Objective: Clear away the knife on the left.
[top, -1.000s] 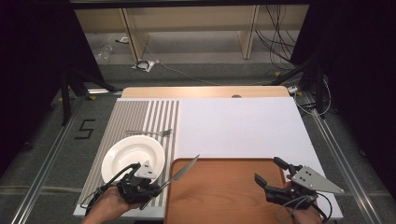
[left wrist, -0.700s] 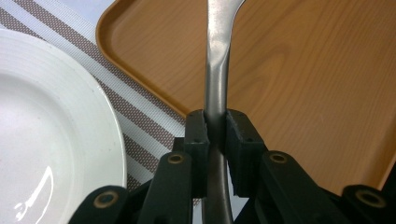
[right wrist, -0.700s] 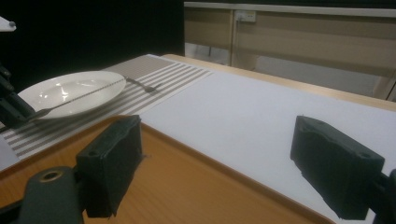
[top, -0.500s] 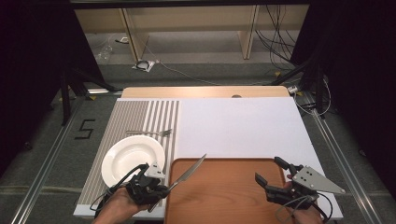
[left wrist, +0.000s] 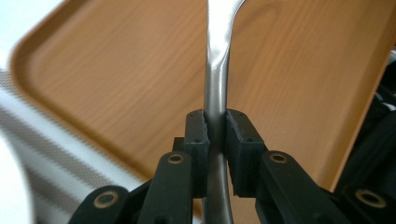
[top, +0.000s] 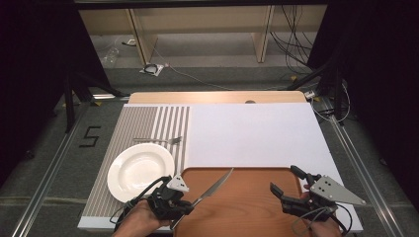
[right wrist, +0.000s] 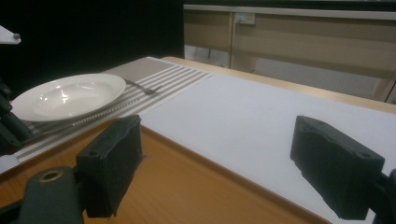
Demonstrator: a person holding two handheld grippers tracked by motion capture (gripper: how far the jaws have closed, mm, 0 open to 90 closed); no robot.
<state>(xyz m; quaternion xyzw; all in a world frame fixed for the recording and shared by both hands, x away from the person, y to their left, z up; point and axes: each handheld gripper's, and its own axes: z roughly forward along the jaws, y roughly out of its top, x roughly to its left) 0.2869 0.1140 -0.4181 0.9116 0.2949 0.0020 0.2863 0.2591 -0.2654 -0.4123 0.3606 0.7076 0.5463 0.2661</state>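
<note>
Steel knife [top: 213, 186] is pinched by its handle in the left claw [top: 184, 207], near-left on the tabletop [top: 257, 133]. In the left gripper view the two black pads [left wrist: 195, 140] press on either side of the handle [left wrist: 216, 93], which runs up between them over the wooden tray [left wrist: 116, 84]. From the high view the blade points far-right, out over the near-left part of the tray [top: 247, 207]; whether the tip touches the wood is hard to judge, probably it is just above it.

Right claw [top: 289, 185] sits at the near-right, over the right end of the tray, jaws spread wide with nothing between them. The right gripper view confirms this: both pads [right wrist: 112, 158] stand well apart, white mat [right wrist: 261, 121] visible in the gap.

White plate [top: 141, 170] lies on the striped placemat [top: 143, 123], just left of the tray and just beyond the left claw. Fork [top: 158, 140] lies on the placemat on the far side of the plate, near it but apart.
</note>
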